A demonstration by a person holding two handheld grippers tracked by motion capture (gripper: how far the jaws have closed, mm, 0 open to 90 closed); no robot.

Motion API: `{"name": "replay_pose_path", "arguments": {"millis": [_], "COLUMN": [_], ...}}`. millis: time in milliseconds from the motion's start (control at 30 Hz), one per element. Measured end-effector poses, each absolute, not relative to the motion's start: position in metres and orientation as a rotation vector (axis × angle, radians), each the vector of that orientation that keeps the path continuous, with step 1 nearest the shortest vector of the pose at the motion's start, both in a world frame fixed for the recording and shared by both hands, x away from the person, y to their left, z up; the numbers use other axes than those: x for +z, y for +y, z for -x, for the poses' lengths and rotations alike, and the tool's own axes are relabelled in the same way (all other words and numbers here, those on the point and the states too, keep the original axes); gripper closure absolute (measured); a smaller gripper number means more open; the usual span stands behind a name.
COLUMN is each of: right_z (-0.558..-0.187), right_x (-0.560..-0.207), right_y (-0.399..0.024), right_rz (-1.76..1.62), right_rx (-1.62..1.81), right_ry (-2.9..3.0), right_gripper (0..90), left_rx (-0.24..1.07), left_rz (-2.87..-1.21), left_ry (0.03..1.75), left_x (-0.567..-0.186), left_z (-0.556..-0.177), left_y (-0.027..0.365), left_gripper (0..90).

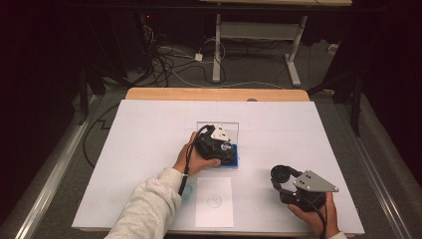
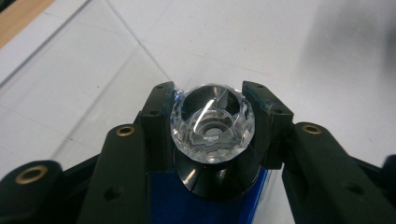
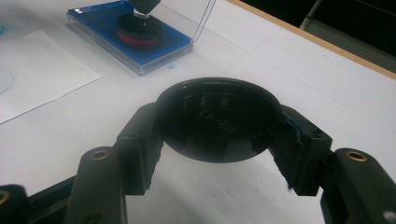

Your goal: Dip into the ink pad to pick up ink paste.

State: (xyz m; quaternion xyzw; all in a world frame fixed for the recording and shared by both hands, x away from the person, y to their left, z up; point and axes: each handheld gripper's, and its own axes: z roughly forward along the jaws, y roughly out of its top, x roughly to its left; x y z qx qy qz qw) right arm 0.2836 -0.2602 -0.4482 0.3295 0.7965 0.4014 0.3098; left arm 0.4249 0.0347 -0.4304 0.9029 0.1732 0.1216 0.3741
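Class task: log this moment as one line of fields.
left gripper: shut on crystal knob | right gripper: shut on black disc | blue tray: on table

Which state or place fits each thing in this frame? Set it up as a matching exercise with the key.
Things:
1. faceted clear knob
2. round black lid
3. blue tray
4. white paper sheet

States or places:
A. lies flat on the table near the person's edge, with a faint circle drawn on it
B. clamped between the jaws of the left gripper
C. held off the table in the right gripper
D. sits on the table under a black and red round base

Pairs: 1-B, 2-C, 3-D, 4-A
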Motion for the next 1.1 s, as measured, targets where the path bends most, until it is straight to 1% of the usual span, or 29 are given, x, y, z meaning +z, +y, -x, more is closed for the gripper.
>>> {"name": "replay_pose_path", "arguments": {"millis": [367,667,1100], "right_z": [-0.2828,-0.2829,-0.2832], "right_x": [-0.4483,-0.4486,-0.4484], "right_y": [-0.2584,-0.2576,-0.2575], "right_rz": [-0.867,-0.863,-0.862], "right_rx": [1.063,1.061,1.061], "right_ry": [2.110,2.114,2.118], "right_gripper": [38.3,38.3,38.3], "left_rx": [0.333,0.377,0.385], "left_rz": [-2.290,-2.315,-2.350], "left_ry": [0.435,0.417,0.422], "left_x": [-0.4353,-0.4349,-0.4323], "left_z": [-0.4214,-0.4184,-0.4214], "left_y": [0.0385,0.0346,0.0300], "left_gripper": [55.3,55.2,55.3]}}
